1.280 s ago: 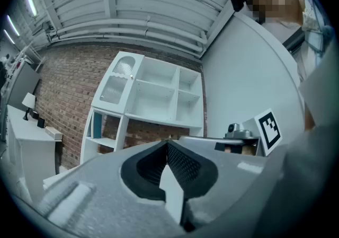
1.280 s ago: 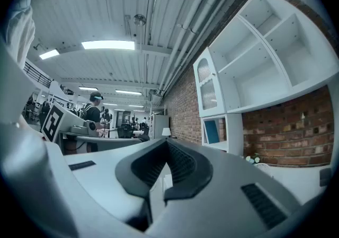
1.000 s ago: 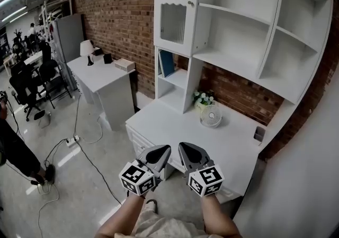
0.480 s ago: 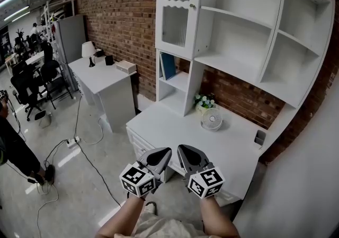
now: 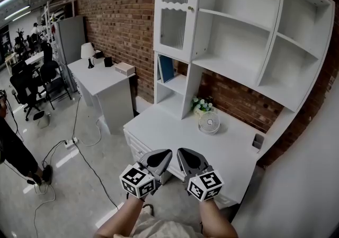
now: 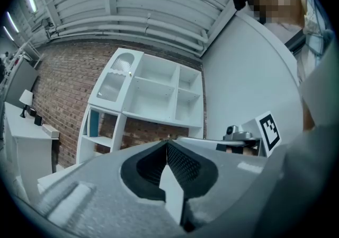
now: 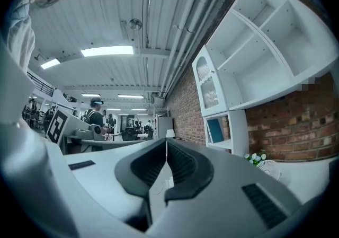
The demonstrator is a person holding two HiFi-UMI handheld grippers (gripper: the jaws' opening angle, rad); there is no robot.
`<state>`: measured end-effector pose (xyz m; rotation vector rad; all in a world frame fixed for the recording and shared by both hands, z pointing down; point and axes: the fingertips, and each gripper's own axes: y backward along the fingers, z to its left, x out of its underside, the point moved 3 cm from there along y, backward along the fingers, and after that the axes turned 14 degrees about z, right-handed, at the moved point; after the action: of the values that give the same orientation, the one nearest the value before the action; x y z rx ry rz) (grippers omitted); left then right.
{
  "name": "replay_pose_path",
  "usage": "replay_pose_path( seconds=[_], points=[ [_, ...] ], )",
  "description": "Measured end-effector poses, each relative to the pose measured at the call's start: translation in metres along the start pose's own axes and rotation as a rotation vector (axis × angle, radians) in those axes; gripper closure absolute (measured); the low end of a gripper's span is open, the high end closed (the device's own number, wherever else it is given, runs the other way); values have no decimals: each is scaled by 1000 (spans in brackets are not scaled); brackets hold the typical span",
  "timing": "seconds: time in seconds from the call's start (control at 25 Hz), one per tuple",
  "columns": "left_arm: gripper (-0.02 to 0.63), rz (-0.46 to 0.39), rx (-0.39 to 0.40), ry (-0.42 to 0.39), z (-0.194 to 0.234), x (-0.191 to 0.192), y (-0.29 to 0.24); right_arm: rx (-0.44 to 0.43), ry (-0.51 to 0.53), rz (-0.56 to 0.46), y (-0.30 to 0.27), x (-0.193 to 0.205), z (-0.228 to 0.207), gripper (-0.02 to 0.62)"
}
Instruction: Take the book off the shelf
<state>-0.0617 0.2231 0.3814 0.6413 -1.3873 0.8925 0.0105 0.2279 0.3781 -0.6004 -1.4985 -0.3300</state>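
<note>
A teal book [image 5: 167, 68] leans in the upper cubby of the narrow left column of the white shelf unit [image 5: 233, 67]; it also shows as a teal book [image 6: 94, 123] in the left gripper view and a teal book [image 7: 215, 129] in the right gripper view. My left gripper [image 5: 164, 153] and right gripper [image 5: 181, 152] are held side by side low in the head view, short of the desk's front edge, far from the book. Both are shut with nothing between their jaws.
A white desk [image 5: 175, 131] under the shelves carries a small fan [image 5: 209, 122], a flower pot [image 5: 201, 105] and a dark object [image 5: 258, 141] at right. Another desk [image 5: 100, 80] with a lamp stands left. Cables and a power strip [image 5: 70, 143] lie on the floor.
The view has shifted slightly, so the shelf unit sits a little lower and nearer in the picture. Both grippers stay shut and side by side, moved slightly down.
</note>
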Motion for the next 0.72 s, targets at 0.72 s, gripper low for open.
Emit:
replay_pose_path(
  seconds=[0.72],
  points=[
    [597,-4,3,15,8,1,-28,-26,-11,18,-19,6,-19,578]
  ],
)
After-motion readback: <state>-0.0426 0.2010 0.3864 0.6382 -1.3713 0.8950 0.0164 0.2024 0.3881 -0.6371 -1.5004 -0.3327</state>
